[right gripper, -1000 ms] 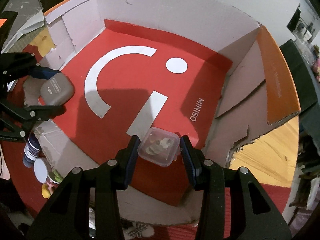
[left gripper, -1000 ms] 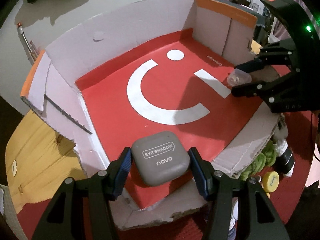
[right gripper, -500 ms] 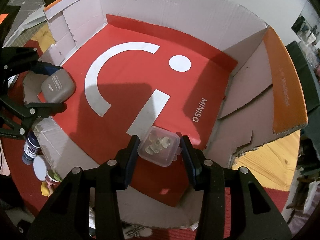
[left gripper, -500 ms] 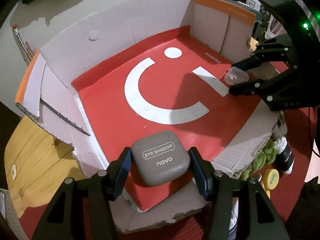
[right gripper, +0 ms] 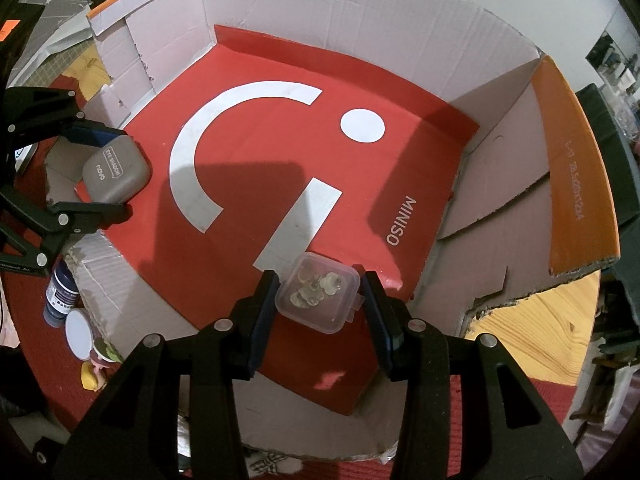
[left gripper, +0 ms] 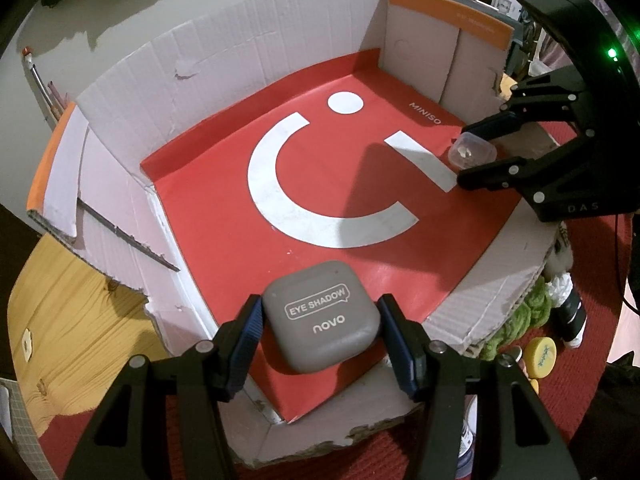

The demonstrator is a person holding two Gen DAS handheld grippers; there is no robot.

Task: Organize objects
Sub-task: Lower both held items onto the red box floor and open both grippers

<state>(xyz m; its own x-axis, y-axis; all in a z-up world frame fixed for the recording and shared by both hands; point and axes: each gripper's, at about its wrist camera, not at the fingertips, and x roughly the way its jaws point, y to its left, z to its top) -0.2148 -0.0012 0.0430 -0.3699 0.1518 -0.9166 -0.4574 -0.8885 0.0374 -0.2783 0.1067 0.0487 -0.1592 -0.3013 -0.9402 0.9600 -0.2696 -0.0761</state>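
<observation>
1. Our left gripper [left gripper: 320, 334] clamps the grey rounded-square eyeshadow case [left gripper: 320, 322] over the near edge of the red-floored cardboard box [left gripper: 280, 52]; its lettering reads upright.
2. Only our right view shows pale bits inside the clear square plastic container [right gripper: 318, 296], clamped by our right gripper [right gripper: 320, 300], tab toward us.

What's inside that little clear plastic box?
Through the clear plastic box: a handful of small pale round pieces, perhaps coins or shells. Anything beneath that pile is hidden.
</observation>
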